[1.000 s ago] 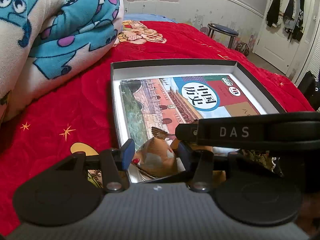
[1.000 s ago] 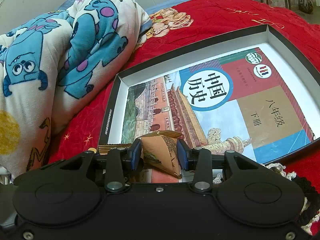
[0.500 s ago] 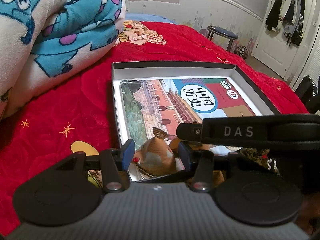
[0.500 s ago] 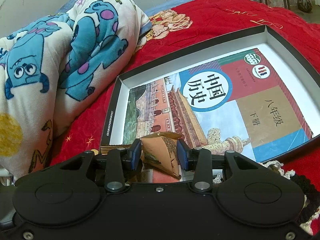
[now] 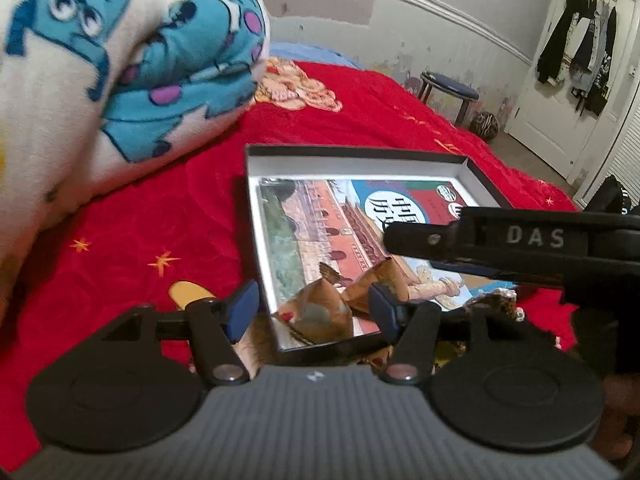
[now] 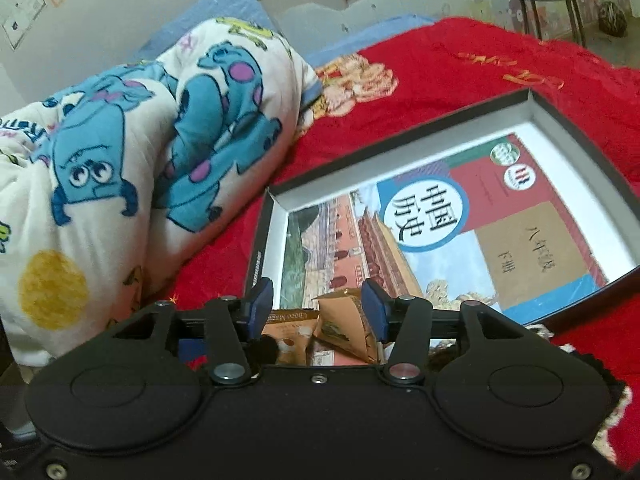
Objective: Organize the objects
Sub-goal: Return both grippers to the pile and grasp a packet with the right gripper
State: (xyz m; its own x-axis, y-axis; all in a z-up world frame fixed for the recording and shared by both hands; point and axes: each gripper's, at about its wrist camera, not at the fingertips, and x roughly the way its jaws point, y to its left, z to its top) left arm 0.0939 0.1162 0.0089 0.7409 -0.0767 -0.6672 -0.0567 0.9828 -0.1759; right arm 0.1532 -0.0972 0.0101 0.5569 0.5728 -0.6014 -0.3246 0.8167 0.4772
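Note:
A shallow black box point(image 5: 360, 152) point(image 6: 400, 148) with a white inside lies on the red bedspread and holds a history textbook point(image 5: 320, 220) point(image 6: 460, 240). Two brown snack packets rest on the book in the box's near corner. My left gripper point(image 5: 313, 312) hovers over one packet point(image 5: 316, 312); its jaws are opening and the pads stand clear of it. My right gripper point(image 6: 318, 306) is above the other packet point(image 6: 344, 320), its jaws also opening, with a gap on the left pad's side. The first packet point(image 6: 286, 332) lies beside it. The right tool's black body point(image 5: 532, 238) crosses the left wrist view.
A rolled white blanket with blue monsters point(image 5: 100, 80) point(image 6: 140, 152) lies left of the box. The red bedspread point(image 5: 140, 220) spreads all around. A stool point(image 5: 448, 92) and a striped ball point(image 5: 485, 126) stand past the bed, near a white door hung with clothes point(image 5: 580, 40).
Both grippers' jaws have widened and let go of their packets, which now lie in the box's near corner. Both hands have lifted and drawn back a little.

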